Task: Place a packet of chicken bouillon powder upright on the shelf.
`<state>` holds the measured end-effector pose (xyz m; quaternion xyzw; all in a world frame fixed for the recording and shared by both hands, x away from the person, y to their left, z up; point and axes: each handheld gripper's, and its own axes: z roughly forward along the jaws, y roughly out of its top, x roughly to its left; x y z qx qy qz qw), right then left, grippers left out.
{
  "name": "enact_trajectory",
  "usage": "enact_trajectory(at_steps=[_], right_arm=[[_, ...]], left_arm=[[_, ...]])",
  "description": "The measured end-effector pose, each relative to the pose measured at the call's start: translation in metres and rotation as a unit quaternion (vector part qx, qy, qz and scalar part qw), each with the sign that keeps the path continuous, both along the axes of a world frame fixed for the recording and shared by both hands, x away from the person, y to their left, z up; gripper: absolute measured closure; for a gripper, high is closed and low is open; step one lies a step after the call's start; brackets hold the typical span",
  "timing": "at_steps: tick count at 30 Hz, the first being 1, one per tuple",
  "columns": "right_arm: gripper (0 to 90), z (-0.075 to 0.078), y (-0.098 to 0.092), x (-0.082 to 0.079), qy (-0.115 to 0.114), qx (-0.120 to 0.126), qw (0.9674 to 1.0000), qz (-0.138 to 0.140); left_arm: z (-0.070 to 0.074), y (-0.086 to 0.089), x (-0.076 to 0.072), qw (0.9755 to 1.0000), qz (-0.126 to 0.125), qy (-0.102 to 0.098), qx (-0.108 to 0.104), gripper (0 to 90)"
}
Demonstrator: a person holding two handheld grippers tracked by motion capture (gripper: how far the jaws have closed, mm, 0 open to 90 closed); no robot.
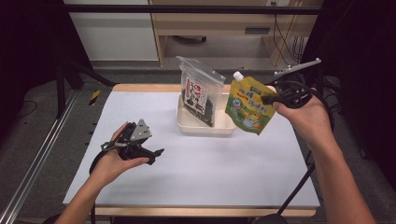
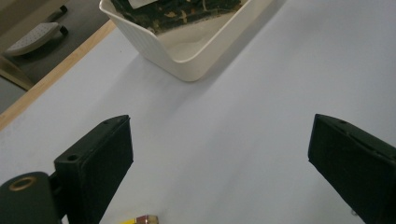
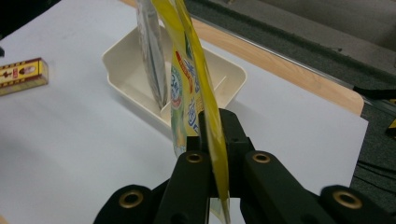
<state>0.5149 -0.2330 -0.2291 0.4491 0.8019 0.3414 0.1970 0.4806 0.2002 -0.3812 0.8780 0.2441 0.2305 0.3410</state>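
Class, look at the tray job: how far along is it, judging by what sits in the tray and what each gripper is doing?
Done: the seaweed bag stands in the cream tray. In hand: the right gripper is shut on the yellow spouted pouch, held in the air beside the tray. Left: probably setting the pouch in the tray, then perhaps the small yellow box lying on the table. The left gripper is open, holding nothing.

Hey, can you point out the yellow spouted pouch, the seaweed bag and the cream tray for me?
yellow spouted pouch [image 1: 247, 106]: high view, middle of its printed front.
seaweed bag [image 1: 200, 93]: high view, its label panel.
cream tray [image 1: 205, 128]: high view, its front wall.
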Motion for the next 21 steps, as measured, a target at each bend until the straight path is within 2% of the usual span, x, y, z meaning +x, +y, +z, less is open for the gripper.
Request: enact_trajectory(at_steps=[7, 15, 21], right_arm=[[90.0, 0.006, -0.001, 0.015, -0.008, 0.016, 0.9992, -0.036], [90.0, 0.007, 0.001, 0.029, -0.014, 0.027, 0.9967, -0.076], [90.0, 0.006, 0.006, 0.035, -0.024, 0.033, 0.9954, -0.087]], left_arm=[[-0.019, 0.006, -0.001, 0.9997, 0.016, 0.008, -0.014, 6.3], [-0.026, 0.010, -0.003, 0.9996, 0.019, 0.016, -0.013, 6.3], [-0.026, 0.012, -0.004, 0.9996, 0.020, 0.016, -0.014, 6.4]])
